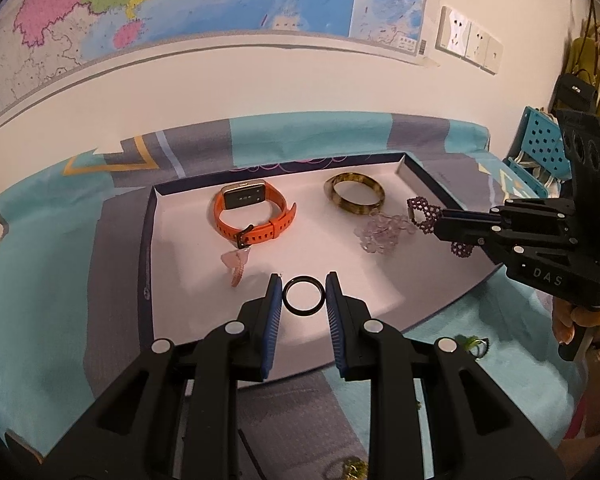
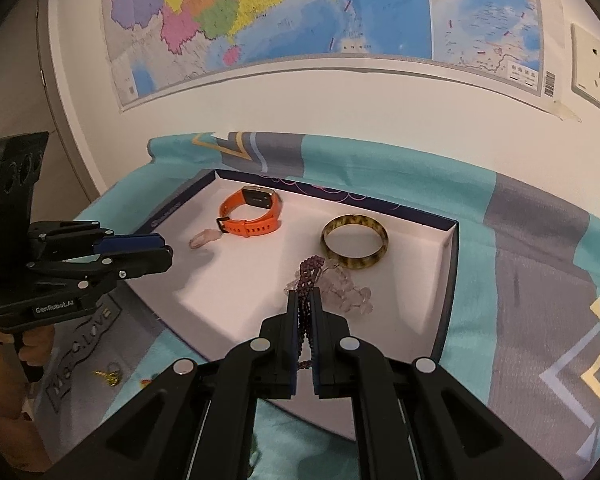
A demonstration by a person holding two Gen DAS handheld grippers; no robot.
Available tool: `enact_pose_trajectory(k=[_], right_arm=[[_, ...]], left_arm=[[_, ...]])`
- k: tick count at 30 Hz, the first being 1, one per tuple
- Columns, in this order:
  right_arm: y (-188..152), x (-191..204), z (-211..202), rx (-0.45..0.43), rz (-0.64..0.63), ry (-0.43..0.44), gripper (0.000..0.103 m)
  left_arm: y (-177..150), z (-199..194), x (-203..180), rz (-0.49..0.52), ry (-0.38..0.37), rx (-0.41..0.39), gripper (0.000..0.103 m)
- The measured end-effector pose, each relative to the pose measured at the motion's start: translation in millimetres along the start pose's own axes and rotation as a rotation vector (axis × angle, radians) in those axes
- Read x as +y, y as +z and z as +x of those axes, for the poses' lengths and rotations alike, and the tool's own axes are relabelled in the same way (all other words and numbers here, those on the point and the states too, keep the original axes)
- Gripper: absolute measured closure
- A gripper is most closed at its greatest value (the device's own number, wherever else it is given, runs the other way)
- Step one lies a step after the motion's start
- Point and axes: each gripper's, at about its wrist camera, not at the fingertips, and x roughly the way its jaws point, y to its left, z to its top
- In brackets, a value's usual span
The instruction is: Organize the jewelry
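My left gripper [image 1: 303, 278] is shut on a thin black ring [image 1: 304, 312], held just above the white floor of the dark-rimmed box [image 1: 320, 248] near its front edge. My right gripper [image 2: 304, 294] is shut on a purple beaded bracelet [image 2: 307, 280], which hangs over the box's right side [image 2: 240, 276]. In the box lie an orange watch [image 1: 256, 234], a mottled brown bangle [image 1: 352, 209], a clear bead bracelet [image 1: 380, 236] and a pink clip [image 1: 236, 264]. The left wrist view shows the right gripper [image 1: 444, 216] reaching in from the right. The left gripper [image 2: 166, 250] is at the left of the right wrist view.
The box rests on a teal and grey cloth [image 2: 520, 240] against a white wall with a map and sockets. Small gold-green trinkets [image 2: 110, 376] lie on the cloth in front of the box. A blue perforated basket [image 1: 540, 140] stands at the far right.
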Motion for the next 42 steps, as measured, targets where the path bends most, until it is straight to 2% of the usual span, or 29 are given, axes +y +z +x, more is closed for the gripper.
enact_pose_trajectory(k=[14, 22, 29, 32, 34, 36, 37, 42], right_arm=[[5.7, 6.3, 35.9, 0.067, -0.094, -0.079, 0.099], [4.4, 5.4, 36.5, 0.068, -0.084, -0.07, 0.094], [-1.5, -1.3, 20.7, 0.05, -0.029, -0.043, 0.094], [-4.9, -2.1, 7.8, 0.029, -0.007, -0.026, 0.089], [-8.4, -0.9, -4.1, 0.013, 0.001, -0.016, 0.086], [-11.3, 0.1, -13.7, 0.001, 0.005, -0.006, 0.083], [-13.1, 1.2, -18.5, -0.004, 0.004, -0.002, 0.082], [-30.4, 7.6, -39.5, -0.002, -0.007, 0.032, 0.08]], left_arm=[[6.6, 33.5, 10.3, -0.016, 0.039, 0.059, 0.08], [7.1, 46.0, 15.1, -0.031, 0.052, 0.086, 0.08], [4.0, 52.5, 16.3, -0.039, 0.064, 0.104, 0.08], [4.4, 50.5, 16.3, -0.038, 0.075, 0.095, 0.071], [4.6, 46.1, 15.3, -0.036, 0.076, 0.084, 0.068], [4.6, 39.9, 13.5, -0.031, 0.084, 0.069, 0.062], [4.3, 36.4, 12.6, -0.029, 0.088, 0.06, 0.055], [-5.9, 7.1, 5.7, -0.012, 0.085, 0.004, 0.05]])
